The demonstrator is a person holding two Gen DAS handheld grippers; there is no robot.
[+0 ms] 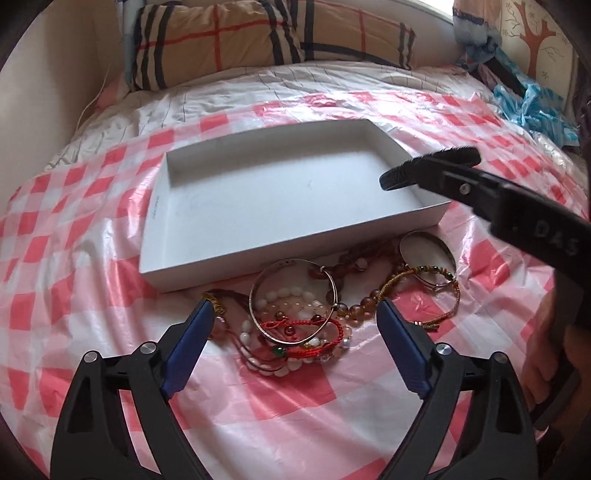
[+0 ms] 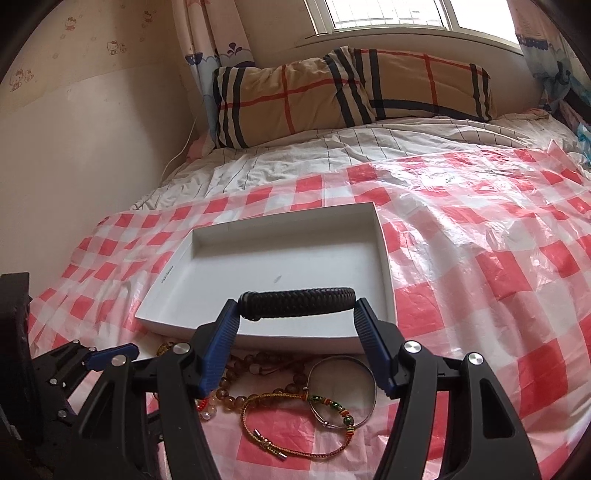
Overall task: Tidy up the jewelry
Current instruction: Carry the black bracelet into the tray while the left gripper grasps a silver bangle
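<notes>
Your right gripper [image 2: 297,314] pinches the black braided bracelet [image 2: 297,302] over the empty white box [image 1: 258,192]. Your left gripper [image 1: 295,314] hangs spread above the bracelet pile [image 1: 306,314]; nearly everything remains unsorted, I judge.

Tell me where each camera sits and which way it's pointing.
Left wrist: on the left gripper, low over the jewelry pile, facing the box and pillow; shows its open fingers, the right gripper and a hand.
Right wrist: on the right gripper, higher, facing the box, pillow and window; its fingers clamp a black bracelet; left gripper at left.
Shared: box, pillow, jewelry, black bracelet.
</notes>
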